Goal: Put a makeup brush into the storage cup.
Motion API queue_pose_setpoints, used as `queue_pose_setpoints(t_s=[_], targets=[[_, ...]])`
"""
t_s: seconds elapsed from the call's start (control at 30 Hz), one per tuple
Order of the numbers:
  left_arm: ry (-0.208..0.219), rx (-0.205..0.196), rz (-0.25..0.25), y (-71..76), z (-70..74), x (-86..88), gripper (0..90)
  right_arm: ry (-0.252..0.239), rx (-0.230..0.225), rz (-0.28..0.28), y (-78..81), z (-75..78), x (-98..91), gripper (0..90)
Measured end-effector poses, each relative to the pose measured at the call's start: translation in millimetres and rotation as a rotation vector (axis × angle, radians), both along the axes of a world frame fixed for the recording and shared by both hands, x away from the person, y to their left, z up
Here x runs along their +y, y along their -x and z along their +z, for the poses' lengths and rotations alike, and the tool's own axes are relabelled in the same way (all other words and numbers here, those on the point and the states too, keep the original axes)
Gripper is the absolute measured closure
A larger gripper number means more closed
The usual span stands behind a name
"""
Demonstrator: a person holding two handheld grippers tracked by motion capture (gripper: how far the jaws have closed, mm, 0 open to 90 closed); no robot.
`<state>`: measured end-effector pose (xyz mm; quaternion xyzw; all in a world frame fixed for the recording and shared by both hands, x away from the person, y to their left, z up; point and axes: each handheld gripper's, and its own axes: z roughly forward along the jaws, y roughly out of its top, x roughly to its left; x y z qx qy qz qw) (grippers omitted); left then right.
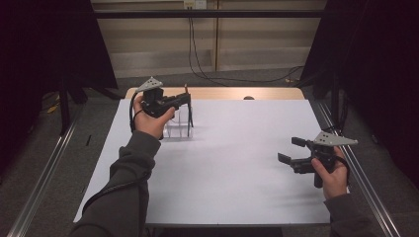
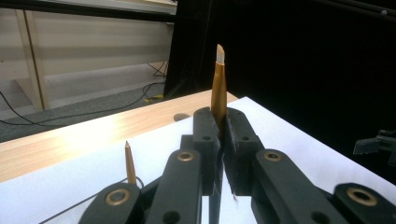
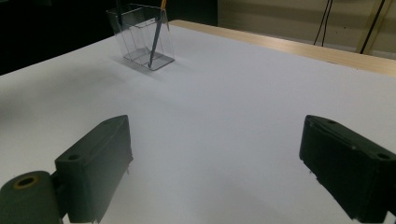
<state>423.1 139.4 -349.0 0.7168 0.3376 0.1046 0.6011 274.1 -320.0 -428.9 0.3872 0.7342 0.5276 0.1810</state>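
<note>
Left gripper (image 2: 219, 140) pinches the gold brush (image 2: 218, 88) upright, over the clear holder (image 1: 179, 124) near the table's (image 1: 237, 173) far-left edge | right gripper (image 1: 291, 149) jaws spread wide, near right edge | broad white surface between them.

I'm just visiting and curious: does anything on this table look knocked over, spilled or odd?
Nothing stands out. The clear holder stands upright on the white table with one pen leaning inside. The left gripper is shut on a gold pen above it; the right gripper is open, apart.
</note>
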Motion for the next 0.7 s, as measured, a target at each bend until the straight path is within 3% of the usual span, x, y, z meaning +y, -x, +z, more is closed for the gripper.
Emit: queue_pose_setpoints(t_s=[0.1, 0.27, 0.7], targets=[[-0.016, 0.002, 0.01, -0.9, 1.9, -0.3, 84.3, -0.002, -0.003, -0.001, -0.2, -0.2, -0.5, 8.6], [0.002, 0.0, 0.003, -4.1, 3.3, -1.0, 84.2, -0.004, -0.003, 0.002, -0.2, -0.1, -0.4, 8.6], [-0.012, -0.003, 0.02, -11.6, 8.3, 0.2, 84.3, -0.008, -0.003, 0.0, -0.4, -0.3, -0.9, 8.6]])
